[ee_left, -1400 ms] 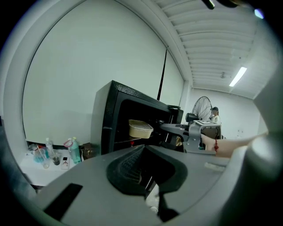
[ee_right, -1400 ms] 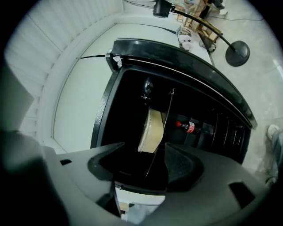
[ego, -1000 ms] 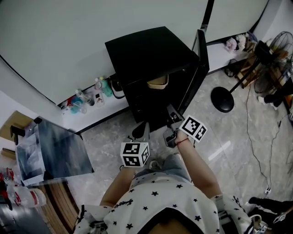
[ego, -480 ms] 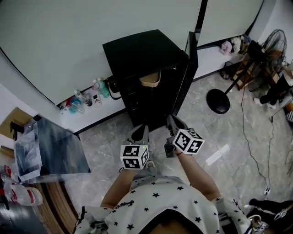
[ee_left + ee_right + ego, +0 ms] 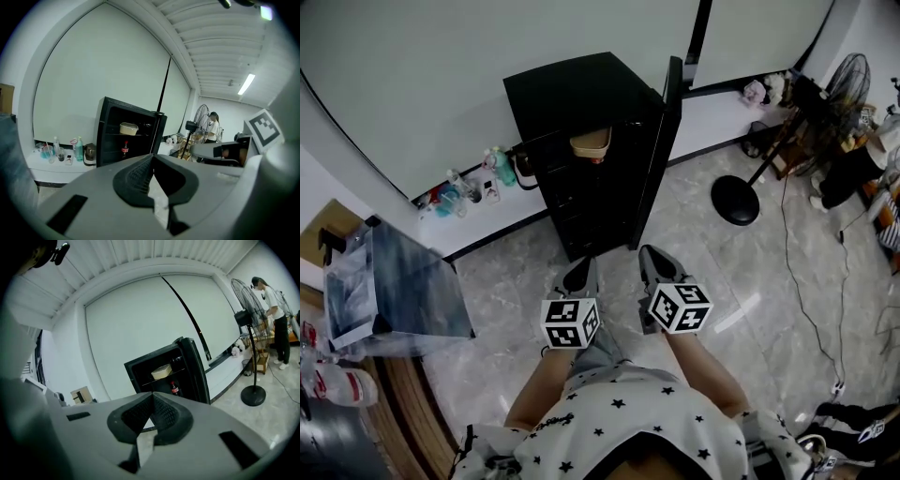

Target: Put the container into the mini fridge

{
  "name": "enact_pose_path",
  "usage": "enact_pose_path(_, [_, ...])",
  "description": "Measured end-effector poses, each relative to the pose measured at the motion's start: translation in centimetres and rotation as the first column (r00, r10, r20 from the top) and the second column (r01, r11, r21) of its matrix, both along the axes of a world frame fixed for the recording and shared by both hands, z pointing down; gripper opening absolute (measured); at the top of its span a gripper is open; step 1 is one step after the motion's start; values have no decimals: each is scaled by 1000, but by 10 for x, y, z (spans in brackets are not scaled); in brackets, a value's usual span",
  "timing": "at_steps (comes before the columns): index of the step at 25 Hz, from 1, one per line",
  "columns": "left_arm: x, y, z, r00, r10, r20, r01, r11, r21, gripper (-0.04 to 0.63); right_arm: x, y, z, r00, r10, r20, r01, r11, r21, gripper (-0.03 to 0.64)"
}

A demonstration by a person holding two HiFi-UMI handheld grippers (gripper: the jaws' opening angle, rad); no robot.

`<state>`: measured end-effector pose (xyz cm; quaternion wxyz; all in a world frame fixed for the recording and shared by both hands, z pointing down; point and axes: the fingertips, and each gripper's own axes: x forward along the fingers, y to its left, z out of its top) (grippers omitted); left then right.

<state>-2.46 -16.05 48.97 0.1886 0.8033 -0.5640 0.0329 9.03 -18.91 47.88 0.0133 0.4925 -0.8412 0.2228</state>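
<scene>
The black mini fridge [image 5: 581,103] stands against the wall with its door [image 5: 659,150] swung open. A beige lidded container [image 5: 590,143] sits on its upper shelf, also seen in the left gripper view [image 5: 128,128] and the right gripper view [image 5: 161,371]. A cola bottle [image 5: 175,389] stands on the shelf below. My left gripper [image 5: 583,267] and right gripper [image 5: 649,255] hover side by side over the floor, short of the fridge. Both are shut with nothing between the jaws.
A floor fan's round base [image 5: 734,200] stands to the right of the fridge, with cables trailing over the floor. Bottles and cups [image 5: 464,190] line the low ledge on the left. A glass-topped stand [image 5: 394,295] is at my near left. A person [image 5: 276,310] stands by the fan.
Both grippers have drawn back from the fridge toward my body. The right gripper, which was near the door's lower edge, has come away from it.
</scene>
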Motion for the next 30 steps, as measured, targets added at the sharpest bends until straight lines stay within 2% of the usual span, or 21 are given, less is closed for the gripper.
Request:
enact_pose_path(17, [41, 98, 5, 1000, 23, 17, -23, 1000, 0, 12, 31, 107, -6, 994, -45, -100, 54, 994, 90, -6])
enact_pose_path(30, [55, 118, 6, 999, 40, 20, -40, 999, 7, 12, 38, 130, -4, 993, -53, -109, 64, 993, 101, -6])
